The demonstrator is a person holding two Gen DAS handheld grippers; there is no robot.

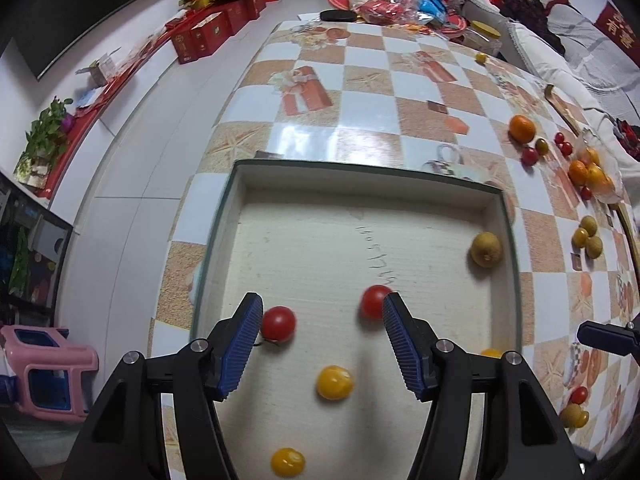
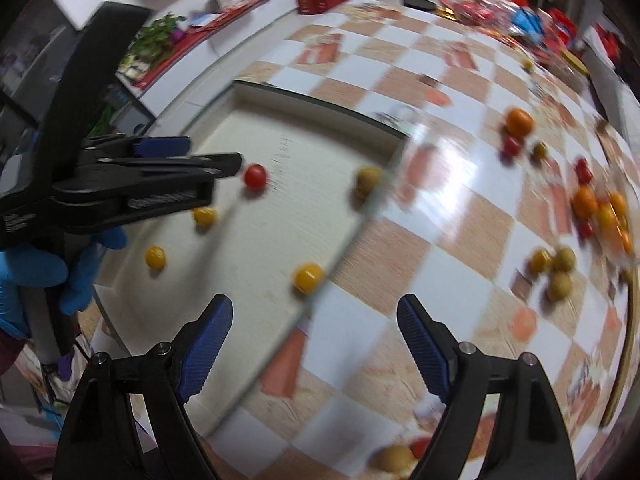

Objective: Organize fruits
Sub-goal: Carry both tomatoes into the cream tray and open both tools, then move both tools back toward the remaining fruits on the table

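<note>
- Left gripper (image 1: 322, 312): jaws spread wide, holding nothing, hanging over the near part of the tray (image 1: 360, 172)
- In the tray, left to right: red tomato (image 1: 279, 323) just beside the left finger, yellow tomato (image 1: 334, 382) low between the fingers, another yellow one (image 1: 287, 461) nearer the cam, second red tomato (image 1: 375, 301) against the right finger tip, brown round fruit (image 1: 485, 249) by the right wall
- Right gripper (image 2: 315, 322): also spread, empty, over the tablecloth (image 2: 400, 240) just right of the tray edge; view is blurred
- Loose fruit still out lies fwd and right of it: yellow/brown cluster (image 2: 554, 268), farther on an orange (image 2: 519, 122), red tomatoes, a pile of oranges (image 2: 600, 208) at far right
- Round fruit, so no long axis to line up with
- My guess: right gripper is nearer the loose fruit, so next pick is probably its job – cluster first, approach fwd-right
</note>
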